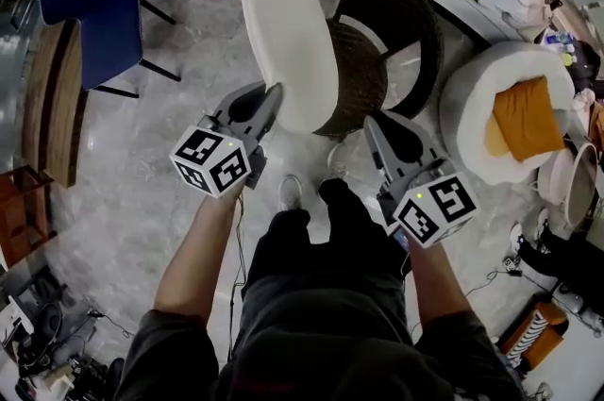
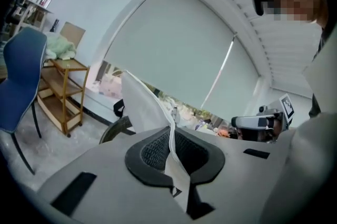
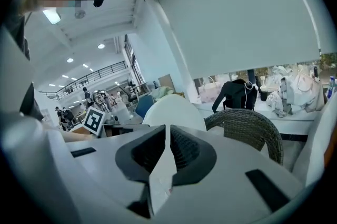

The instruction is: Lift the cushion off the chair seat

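The cushion (image 1: 283, 31) was held upright over the chair (image 1: 406, 22), its edge pinched in the closed jaws of the left gripper (image 1: 267, 99) and right gripper (image 1: 375, 130). An even, firmly gripped lift was judged best.

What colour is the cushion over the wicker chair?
White cushion, plain, no pattern; the head view shows it best.
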A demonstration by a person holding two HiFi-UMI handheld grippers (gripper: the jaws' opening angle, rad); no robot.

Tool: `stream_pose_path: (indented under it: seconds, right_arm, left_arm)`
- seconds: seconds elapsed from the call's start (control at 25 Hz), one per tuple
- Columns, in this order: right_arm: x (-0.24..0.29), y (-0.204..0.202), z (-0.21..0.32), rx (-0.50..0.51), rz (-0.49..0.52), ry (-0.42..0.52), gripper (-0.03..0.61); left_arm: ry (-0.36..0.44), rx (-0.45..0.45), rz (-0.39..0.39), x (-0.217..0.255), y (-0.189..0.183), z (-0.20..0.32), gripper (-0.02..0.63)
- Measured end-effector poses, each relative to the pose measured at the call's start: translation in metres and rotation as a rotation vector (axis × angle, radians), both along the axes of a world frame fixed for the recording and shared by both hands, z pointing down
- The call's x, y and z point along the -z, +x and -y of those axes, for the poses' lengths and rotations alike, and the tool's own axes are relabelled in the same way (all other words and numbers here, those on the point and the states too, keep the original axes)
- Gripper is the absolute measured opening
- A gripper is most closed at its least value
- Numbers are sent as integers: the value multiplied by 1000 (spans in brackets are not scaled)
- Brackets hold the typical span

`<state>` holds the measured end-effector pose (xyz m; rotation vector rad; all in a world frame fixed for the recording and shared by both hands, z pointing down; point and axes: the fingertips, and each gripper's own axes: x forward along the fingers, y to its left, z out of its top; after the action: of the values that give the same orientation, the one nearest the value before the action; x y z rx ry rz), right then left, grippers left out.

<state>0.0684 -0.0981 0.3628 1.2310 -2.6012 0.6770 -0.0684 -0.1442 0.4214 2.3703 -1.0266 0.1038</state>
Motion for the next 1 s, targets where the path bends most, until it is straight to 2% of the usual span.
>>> stream_pose_path:
  seconds: [0.52,0.76,1.0]
  right_arm:
    - [138,10,20,-45,21,188,15]
    - [181,18,18,-65,43,243,15]
    - [214,22,19,-61,55,285,15]
  left_arm:
    - [302,-8,16,212,-10,33,26]
    - [406,-27,53,285,-10,31,26]
    - [473,-34,72,338,-7,25,26]
